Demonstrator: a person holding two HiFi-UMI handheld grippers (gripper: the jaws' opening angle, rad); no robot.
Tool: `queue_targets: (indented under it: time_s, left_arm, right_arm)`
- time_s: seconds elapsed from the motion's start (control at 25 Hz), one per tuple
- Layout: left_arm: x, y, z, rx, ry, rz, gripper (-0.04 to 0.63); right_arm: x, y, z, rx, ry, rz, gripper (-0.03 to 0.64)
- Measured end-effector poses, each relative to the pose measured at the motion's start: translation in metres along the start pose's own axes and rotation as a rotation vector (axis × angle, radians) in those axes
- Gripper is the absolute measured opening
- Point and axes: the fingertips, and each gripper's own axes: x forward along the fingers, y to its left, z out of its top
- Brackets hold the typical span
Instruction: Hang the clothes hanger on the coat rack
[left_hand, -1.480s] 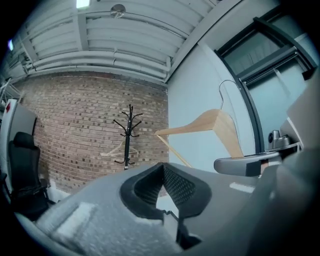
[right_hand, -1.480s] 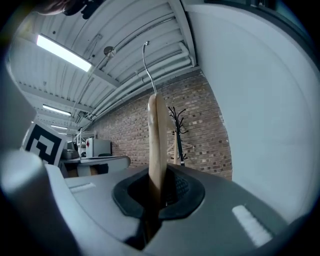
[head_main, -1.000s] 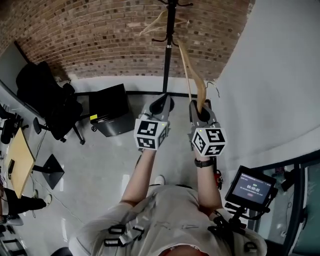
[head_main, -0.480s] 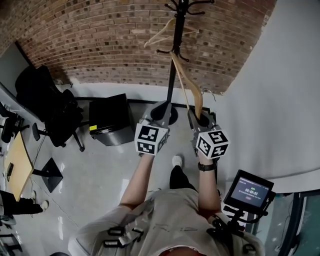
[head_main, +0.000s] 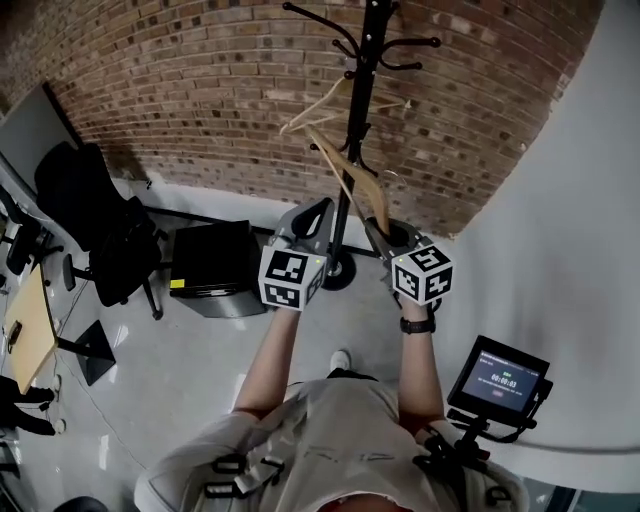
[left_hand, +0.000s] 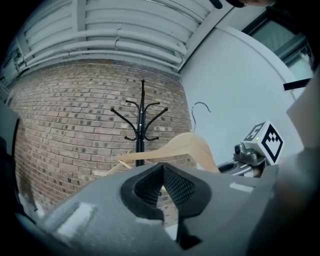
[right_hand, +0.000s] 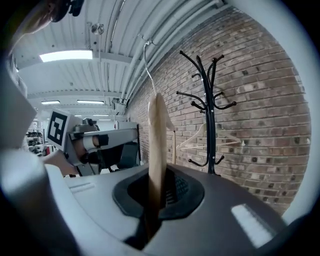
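A black coat rack (head_main: 372, 60) stands against the brick wall, its hooks also in the left gripper view (left_hand: 142, 125) and the right gripper view (right_hand: 211, 110). My right gripper (head_main: 380, 232) grips the lower end of a pale wooden clothes hanger (head_main: 350, 180), which rises toward the rack pole. The hanger's body (right_hand: 156, 135) stands between the pads, its wire hook on top; the jaws are opening slightly, the wood still between them. My left gripper (head_main: 318, 212) sits beside it, shut and empty (left_hand: 162, 187), with the hanger (left_hand: 185, 147) to its right.
A second wooden hanger (head_main: 335, 100) hangs on the rack. The rack's round base (head_main: 340, 268) sits on the floor near a black cabinet (head_main: 210, 260) and an office chair (head_main: 100, 220). A white wall curves at the right; a small screen (head_main: 500, 378) hangs at my waist.
Both grippers have travelled toward the coat rack, which now looms nearer and larger. The held hanger leans further left, its top against the rack pole in the head view.
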Motion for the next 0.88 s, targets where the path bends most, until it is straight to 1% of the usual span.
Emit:
queue_targets:
  time_s: [0.08,0.2,0.36,0.48,0.6,0.76,0.88]
  left_arm:
    - [0.019,0.011,0.002,0.009,0.004,0.029,0.003]
    - [0.043,0.025,0.002,0.004,0.015,0.065,0.002]
    - [0.055,0.055,-0.001,-0.001,0.032,0.105,0.003]
    - [0.059,0.074,0.003,0.0,0.027,0.113,0.002]
    - [0.065,0.086,0.001,-0.007,0.031,0.107,0.003]
    - [0.072,0.103,-0.007,-0.019,0.032,0.109,0.003]
    - [0.075,0.108,-0.014,-0.028,0.046,0.104,0.002]
  right_arm:
    - [0.016,-0.02,0.007,-0.014,0.029,0.068,0.005]
    - [0.04,-0.052,0.013,-0.043,0.107,0.171,0.005]
    - [0.084,-0.081,0.031,-0.05,0.181,0.29,0.006]
    - [0.114,-0.094,0.053,-0.068,0.232,0.336,0.005]
    - [0.143,-0.104,0.073,-0.056,0.252,0.369,0.005]
    - [0.179,-0.12,0.083,0.022,0.268,0.395,0.005]
    - [0.197,-0.128,0.073,0.094,0.296,0.423,0.005]
